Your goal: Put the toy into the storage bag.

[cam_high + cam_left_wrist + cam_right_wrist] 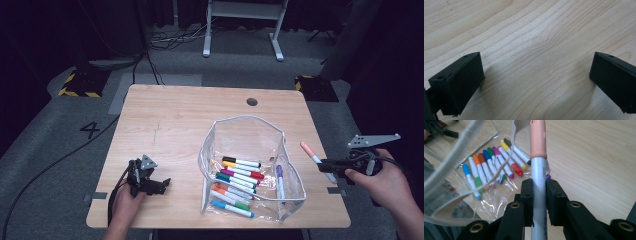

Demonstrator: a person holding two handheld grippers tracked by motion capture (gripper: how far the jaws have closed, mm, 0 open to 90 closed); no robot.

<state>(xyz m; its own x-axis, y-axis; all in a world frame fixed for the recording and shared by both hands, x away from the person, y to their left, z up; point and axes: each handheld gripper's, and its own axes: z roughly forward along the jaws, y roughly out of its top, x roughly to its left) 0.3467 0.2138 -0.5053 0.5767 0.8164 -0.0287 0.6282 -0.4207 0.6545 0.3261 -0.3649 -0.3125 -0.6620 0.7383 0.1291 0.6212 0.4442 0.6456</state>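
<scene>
While the right tongs (pixel 539 195) clamp it: white marker with peach cap (pixel 538 167), beside clear plastic pouch (pixel 220 131).
Left tongs (pixel 536 80): wide apart, nothing between, over pale wooden counter (pixel 529 32).

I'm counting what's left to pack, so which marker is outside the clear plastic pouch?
The peach-capped white marker, clamped in the right hand-held gripper beside the pouch; the other markers lie inside.

The left gripper (pixel 150 184) is showing a black body, a black cable trailing from it and a small grey three-cornered plate on top. Its fingers (pixel 459 83) are showing as blocky matte-black pads with small holes. The right gripper (pixel 539 192) is wearing a larger grey plate, and brass-ringed screws are glinting along its black linkage. Both forearms are appearing bare, without sleeves.
</scene>
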